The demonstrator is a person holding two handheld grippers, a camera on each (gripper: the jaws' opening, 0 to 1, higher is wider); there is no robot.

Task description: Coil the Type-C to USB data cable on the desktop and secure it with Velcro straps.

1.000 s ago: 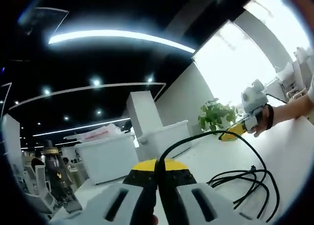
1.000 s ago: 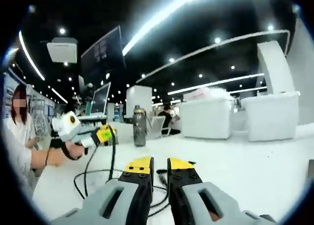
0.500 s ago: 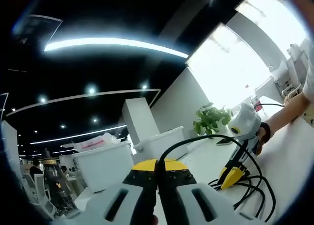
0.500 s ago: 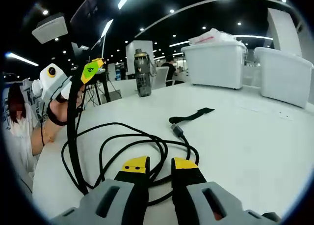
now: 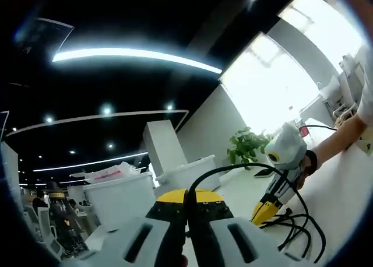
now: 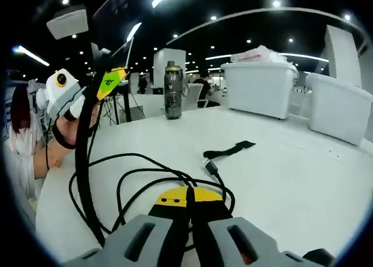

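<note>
My right gripper (image 6: pixel 187 192) had just closed on the loose loops of the cable (image 6: pixel 145 179) near me on the desk (image 6: pixel 291 179); half a second earlier its jaws stood apart. My left gripper (image 5: pixel 186 196) stayed clamped on a raised stretch of cable; the Velcro strap (image 6: pixel 228 150) lay farther off, untouched, so coiling could begin.

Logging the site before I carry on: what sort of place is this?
Probably an open-plan office or lab: a white table, a monitor on a stand, white bins, ceiling strip lights and a potted plant by a bright window.
</note>
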